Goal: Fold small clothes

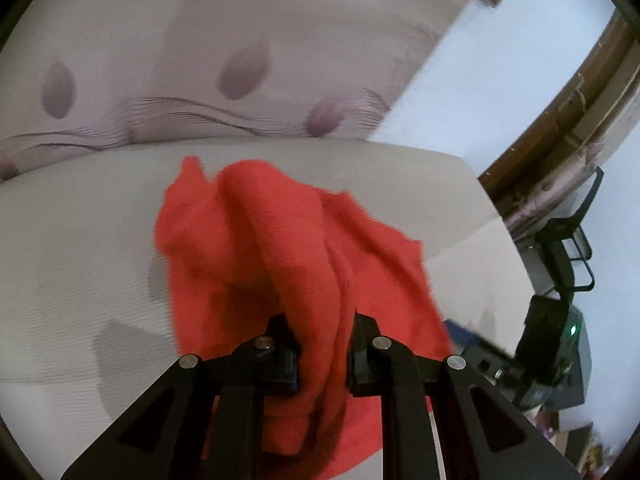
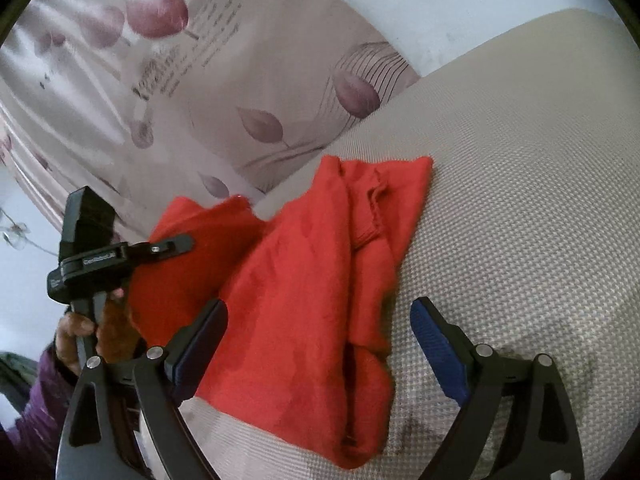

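A small red garment (image 1: 280, 240) lies crumpled on a grey woven cushion (image 1: 80, 240). My left gripper (image 1: 322, 344) is shut on a bunched fold of the garment and lifts that part off the cushion. In the right wrist view the red garment (image 2: 312, 280) drapes from the left gripper's body (image 2: 92, 264) at the left down onto the cushion (image 2: 520, 200). My right gripper (image 2: 320, 344) is open, its blue pads on either side of the garment's near edge, holding nothing.
A pale curtain with purple leaf prints (image 1: 200, 60) (image 2: 200, 80) hangs behind the cushion. The cushion's right edge (image 1: 492, 216) drops off toward dark equipment (image 1: 560, 320) and a wood frame (image 1: 560, 120). A hand in a purple sleeve (image 2: 72, 332) holds the left gripper.
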